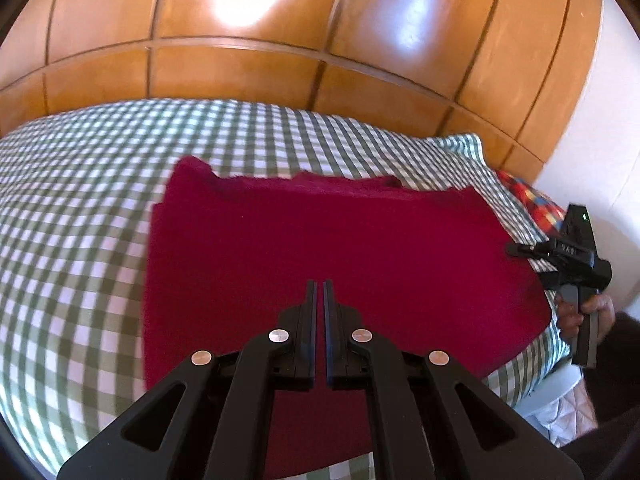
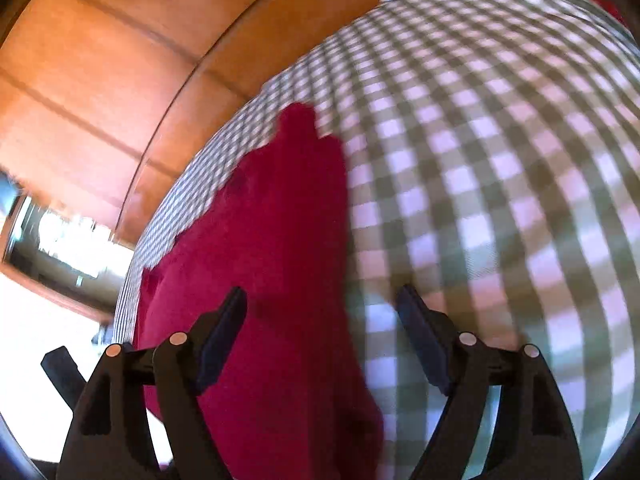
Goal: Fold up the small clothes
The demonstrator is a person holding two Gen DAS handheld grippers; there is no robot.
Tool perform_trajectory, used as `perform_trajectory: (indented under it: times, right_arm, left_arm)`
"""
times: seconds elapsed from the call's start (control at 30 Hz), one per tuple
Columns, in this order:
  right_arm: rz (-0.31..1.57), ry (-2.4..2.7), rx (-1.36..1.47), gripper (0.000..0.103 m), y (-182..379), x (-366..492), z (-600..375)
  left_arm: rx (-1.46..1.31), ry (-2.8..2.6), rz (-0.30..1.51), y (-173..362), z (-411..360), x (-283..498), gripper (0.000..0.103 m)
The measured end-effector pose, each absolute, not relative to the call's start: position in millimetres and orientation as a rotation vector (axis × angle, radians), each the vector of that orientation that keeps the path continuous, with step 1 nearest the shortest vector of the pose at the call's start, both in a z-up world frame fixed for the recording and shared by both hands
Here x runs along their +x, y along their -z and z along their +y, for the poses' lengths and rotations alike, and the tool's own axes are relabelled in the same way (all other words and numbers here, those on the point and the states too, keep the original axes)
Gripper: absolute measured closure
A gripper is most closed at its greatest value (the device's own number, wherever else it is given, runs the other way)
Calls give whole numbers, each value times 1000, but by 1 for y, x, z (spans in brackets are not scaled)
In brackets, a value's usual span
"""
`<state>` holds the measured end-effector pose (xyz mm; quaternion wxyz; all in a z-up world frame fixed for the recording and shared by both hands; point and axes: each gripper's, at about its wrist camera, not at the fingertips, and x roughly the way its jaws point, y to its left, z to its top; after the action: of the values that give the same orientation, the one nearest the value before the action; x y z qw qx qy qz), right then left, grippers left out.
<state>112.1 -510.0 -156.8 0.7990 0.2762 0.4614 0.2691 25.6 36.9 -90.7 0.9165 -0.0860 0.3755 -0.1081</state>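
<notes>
We hold our left gripper (image 1: 319, 286), jaws nearly closed on nothing, over the red garment (image 1: 320, 248) lying flat near the checkered bedspread's (image 1: 80, 200) right edge, our right gripper (image 2: 320, 300) spread wide above its border.

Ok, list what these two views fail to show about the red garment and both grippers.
- Dark red fleece garment: its near hem in the left wrist view is covered by the left gripper.
- Garment type: motion blur in the right wrist view smears its outline.
- Right gripper: whether it touches the green-and-white checked bedcover cannot be told.
</notes>
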Motion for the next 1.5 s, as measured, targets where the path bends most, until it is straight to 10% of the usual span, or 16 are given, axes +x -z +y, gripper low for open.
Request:
perform_trajectory:
  times: [0.4,0.97,1.5]
  right_arm:
    - [1022,-650,511,77,147,94,-471]
    - [897,-915,367,80,9,55,-286]
    - [1079,-910,43,78,52,63,-103]
  left_arm:
    - [-93,226,826,101,17,42,102]
    - [-386,395,850,105,70,32,102]
    - [-531,368,863,117,114,7,102]
